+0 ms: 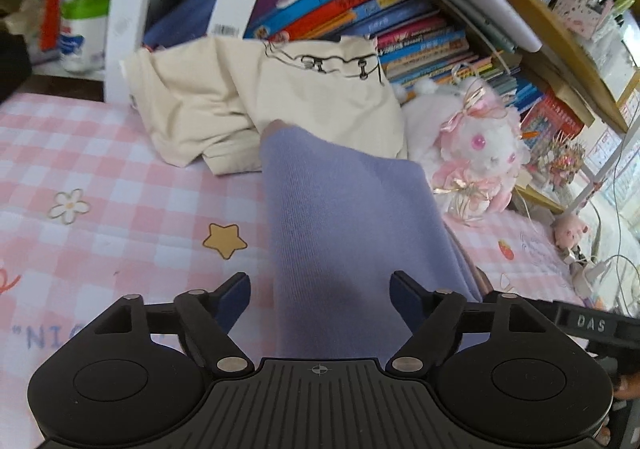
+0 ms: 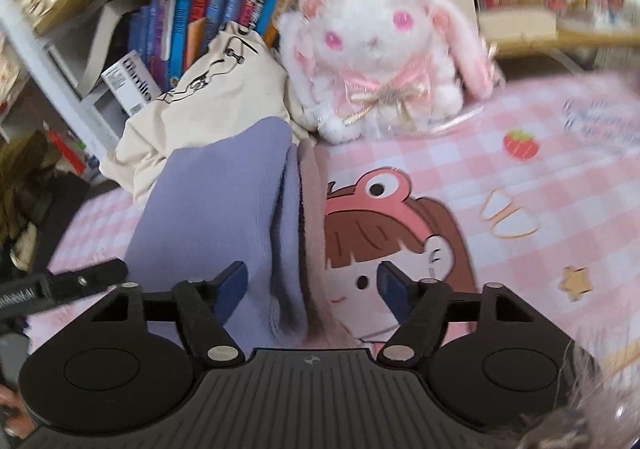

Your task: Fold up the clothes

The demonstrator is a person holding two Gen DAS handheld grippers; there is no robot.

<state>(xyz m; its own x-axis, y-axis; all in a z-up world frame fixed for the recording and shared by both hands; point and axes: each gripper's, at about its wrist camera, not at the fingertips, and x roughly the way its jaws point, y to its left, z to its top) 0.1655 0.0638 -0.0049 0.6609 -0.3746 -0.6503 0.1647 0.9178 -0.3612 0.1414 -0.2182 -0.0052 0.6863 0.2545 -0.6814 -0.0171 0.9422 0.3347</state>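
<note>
Cloth was all you had ahead: the folded lavender garment (image 1: 352, 217) lay on the pink checked bed (image 1: 120, 177), running from between your left gripper's (image 1: 320, 289) spread fingers to the far cream garment (image 1: 256, 105). Your right gripper (image 2: 312, 285) also stood apart, the lavender fold (image 2: 224, 201) and its mauve edge (image 2: 312, 201) between its fingers. A plush bunny (image 2: 372, 49) sat far right.

The folded garment (image 1: 352, 233) lies on the bedsheet (image 1: 120, 185), before the crumpled trousers (image 1: 248, 101), left of the plush rabbit (image 1: 480, 145).
</note>
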